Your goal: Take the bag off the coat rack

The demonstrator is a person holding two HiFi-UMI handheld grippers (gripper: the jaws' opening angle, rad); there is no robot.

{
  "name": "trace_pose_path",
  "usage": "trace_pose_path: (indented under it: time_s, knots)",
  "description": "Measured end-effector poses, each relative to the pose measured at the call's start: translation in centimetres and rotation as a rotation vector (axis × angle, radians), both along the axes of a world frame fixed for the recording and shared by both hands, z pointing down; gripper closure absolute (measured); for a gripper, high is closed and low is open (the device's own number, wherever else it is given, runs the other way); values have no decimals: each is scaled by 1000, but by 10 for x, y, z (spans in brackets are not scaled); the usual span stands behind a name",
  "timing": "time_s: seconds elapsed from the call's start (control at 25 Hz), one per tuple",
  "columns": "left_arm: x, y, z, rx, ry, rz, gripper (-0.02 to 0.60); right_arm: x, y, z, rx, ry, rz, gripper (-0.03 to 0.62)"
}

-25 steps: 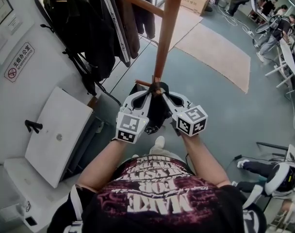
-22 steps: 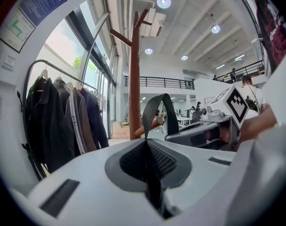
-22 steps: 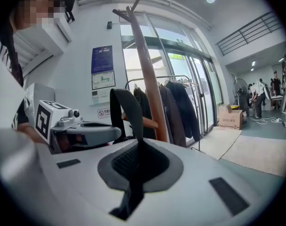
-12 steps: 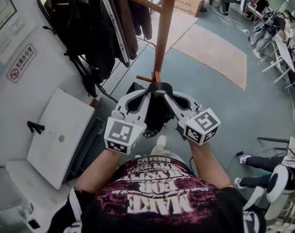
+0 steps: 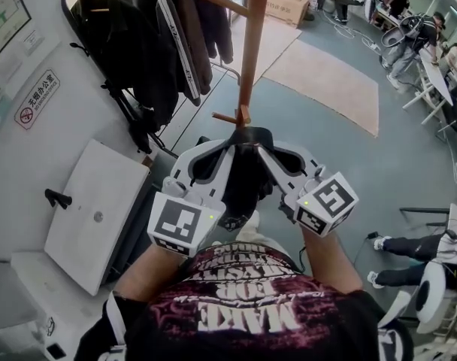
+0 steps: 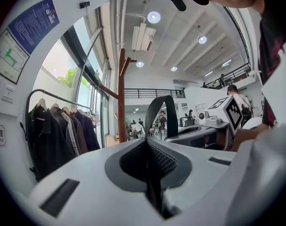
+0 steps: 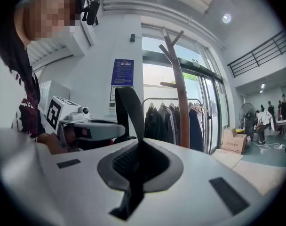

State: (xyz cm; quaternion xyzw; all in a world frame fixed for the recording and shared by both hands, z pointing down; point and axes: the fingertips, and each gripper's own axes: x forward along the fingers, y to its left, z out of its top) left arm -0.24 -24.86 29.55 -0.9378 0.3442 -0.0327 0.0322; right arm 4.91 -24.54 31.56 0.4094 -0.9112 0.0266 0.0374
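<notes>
A black bag (image 5: 244, 190) hangs by its black strap (image 5: 250, 134) between my two grippers, just in front of the wooden coat rack (image 5: 251, 47). My left gripper (image 5: 230, 144) is shut on the strap's left side and my right gripper (image 5: 263, 146) on its right side. In the left gripper view the strap (image 6: 164, 111) loops up out of the closed left gripper (image 6: 147, 149), with the rack pole (image 6: 121, 98) behind. In the right gripper view the strap (image 7: 131, 111) rises from the closed right gripper (image 7: 138, 150), apart from the rack (image 7: 180, 98). The rack's short peg (image 5: 227, 117) is bare.
A rail of dark jackets (image 5: 149, 43) stands at the left by the wall. A white cabinet (image 5: 93, 216) is at my lower left. A beige mat (image 5: 326, 81) and a carton (image 5: 285, 6) lie beyond the rack. People sit at the right (image 5: 409, 247).
Both grippers have come toward me and risen with the strap, spreading a little. The bag has moved away from the rack's pole with them.
</notes>
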Motion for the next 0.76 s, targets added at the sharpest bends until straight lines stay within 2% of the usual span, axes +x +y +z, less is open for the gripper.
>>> trace_pose_path:
  time_s: [0.24,0.76]
  knots:
    - [-5,15,-12,2,20,10,574,-4,16,-15,33,13,-6,585]
    - [0,12,1,-14,-7,45,574,1,12,-1,-5,9,24,585]
